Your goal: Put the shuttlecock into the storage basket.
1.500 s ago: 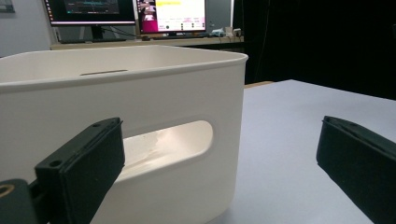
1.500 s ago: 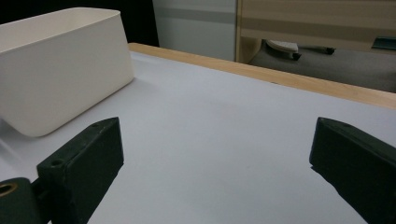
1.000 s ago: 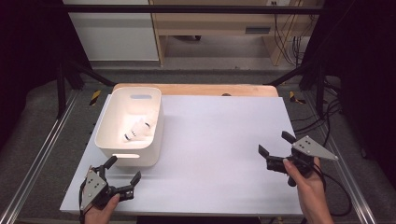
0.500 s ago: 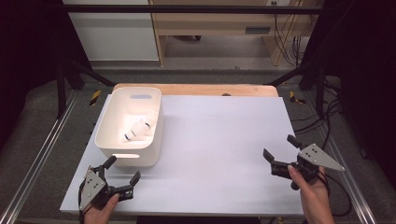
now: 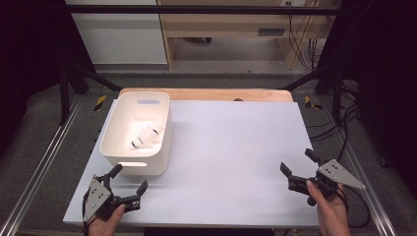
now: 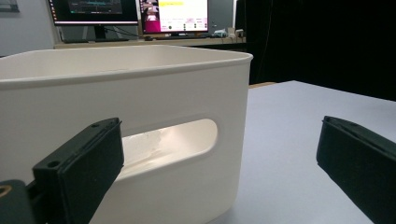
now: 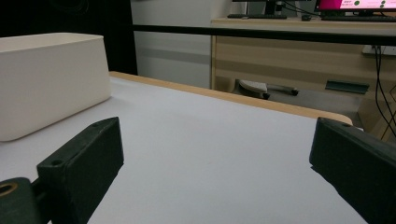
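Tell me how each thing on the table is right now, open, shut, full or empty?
White bin: upright, open on top, sitting at the table's left side.
Shuttlecock: lying on its side inside the bin.
Left gripper: open, holding nothing, just in front of the bin.
Right gripper: open, holding nothing, over the table's right side.
Table: covered by a white sheet.

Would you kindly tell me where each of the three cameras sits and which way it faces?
High view: above the person's side, looking forward and down on the white-covered table; both hands with the left gripper and right gripper enter from below.
Left gripper view: low on the left gripper, facing the white plastic bin's handle slot between its open black jaws.
Right gripper view: low on the right gripper, looking across the bare tabletop between open jaws.
Shared: all three show the bin and table.
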`<action>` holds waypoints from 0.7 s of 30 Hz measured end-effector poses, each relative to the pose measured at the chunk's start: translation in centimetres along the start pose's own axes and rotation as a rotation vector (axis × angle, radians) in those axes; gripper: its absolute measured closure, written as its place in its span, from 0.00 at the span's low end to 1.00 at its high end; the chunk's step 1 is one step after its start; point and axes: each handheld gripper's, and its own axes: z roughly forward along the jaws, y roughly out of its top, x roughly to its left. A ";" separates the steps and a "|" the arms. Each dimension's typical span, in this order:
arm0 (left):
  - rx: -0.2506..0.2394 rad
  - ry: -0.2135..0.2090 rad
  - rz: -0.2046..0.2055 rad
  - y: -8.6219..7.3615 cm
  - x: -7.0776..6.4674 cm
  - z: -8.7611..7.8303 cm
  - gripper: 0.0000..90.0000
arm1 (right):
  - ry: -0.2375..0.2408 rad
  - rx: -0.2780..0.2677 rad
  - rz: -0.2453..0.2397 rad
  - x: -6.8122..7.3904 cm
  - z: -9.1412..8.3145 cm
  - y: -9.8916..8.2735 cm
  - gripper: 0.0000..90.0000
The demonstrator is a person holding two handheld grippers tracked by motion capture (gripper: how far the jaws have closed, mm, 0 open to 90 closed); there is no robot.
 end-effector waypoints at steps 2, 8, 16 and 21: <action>0.000 0.000 0.000 0.0 0.0 0.0 0.01 | -0.003 -0.005 0.003 0.0 -0.1 -0.3 0.04; 0.001 -0.003 0.000 0.0 0.0 0.0 0.01 | -0.004 0.000 0.024 0.0 -0.1 -1.1 0.04; 0.002 -0.003 0.001 0.0 0.0 0.0 0.01 | 0.019 0.002 0.023 0.6 0.4 -1.7 0.04; 0.001 -0.010 0.002 0.0 -0.1 0.1 0.01 | 0.033 0.011 0.030 1.1 0.7 -2.3 0.04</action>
